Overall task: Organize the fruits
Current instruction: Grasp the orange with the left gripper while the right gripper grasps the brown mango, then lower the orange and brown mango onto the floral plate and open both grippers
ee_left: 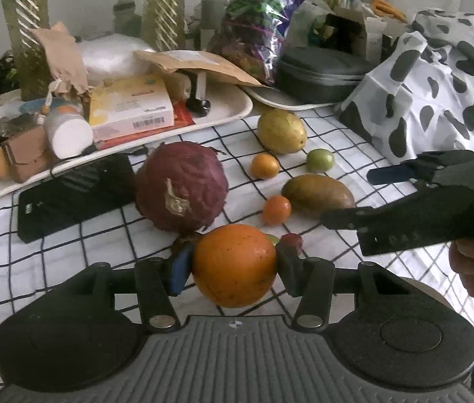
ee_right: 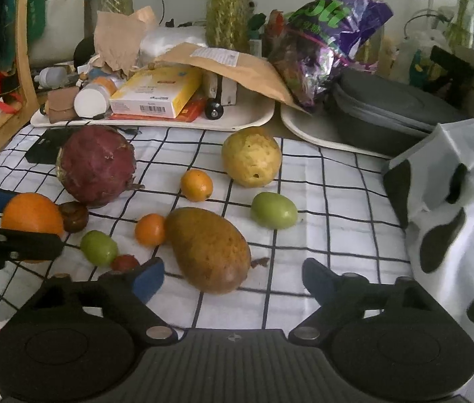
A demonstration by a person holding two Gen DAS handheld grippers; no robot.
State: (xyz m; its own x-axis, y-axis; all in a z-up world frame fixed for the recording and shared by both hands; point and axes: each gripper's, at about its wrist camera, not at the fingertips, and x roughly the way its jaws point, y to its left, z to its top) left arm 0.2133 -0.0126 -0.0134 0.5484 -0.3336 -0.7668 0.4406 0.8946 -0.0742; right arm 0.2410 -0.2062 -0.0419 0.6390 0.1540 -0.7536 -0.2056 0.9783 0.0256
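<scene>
We log the left gripper [ee_left: 233, 267] clamped on a large orange [ee_left: 235, 265], a pad pressed against each side of the fruit; in its own view the orange sits near 6 o'clock of the fruit spread. Directly beyond it, at 12 o'clock from the orange, lies a red cabbage [ee_left: 181, 186] on the checked cloth [ee_left: 69, 262]. At 1 o'clock from the orange we note a small orange fruit [ee_left: 276, 210], and just beside that a brownish mango [ee_left: 317, 196]. Further out toward 12 to 1 o'clock: a second small orange fruit [ee_left: 264, 166], a green fruit [ee_left: 320, 160] and a yellow mango [ee_left: 281, 131].

The right gripper [ee_right: 233, 277] stands wide, nothing pressed between its pads. In its view the brownish mango [ee_right: 208, 250] lies just ahead of the opening, nearer the left pad, not gripped. A second green fruit [ee_right: 98, 247] and a small red fruit [ee_right: 124, 262] lie at 9 o'clock from that mango; a dark brown fruit [ee_right: 73, 216] touches the held orange at the frame's left.

A cluttered white tray [ee_left: 230, 114] borders the cloth at 11 o'clock; a spotted cloth [ee_left: 438, 100] is at 2 o'clock.
</scene>
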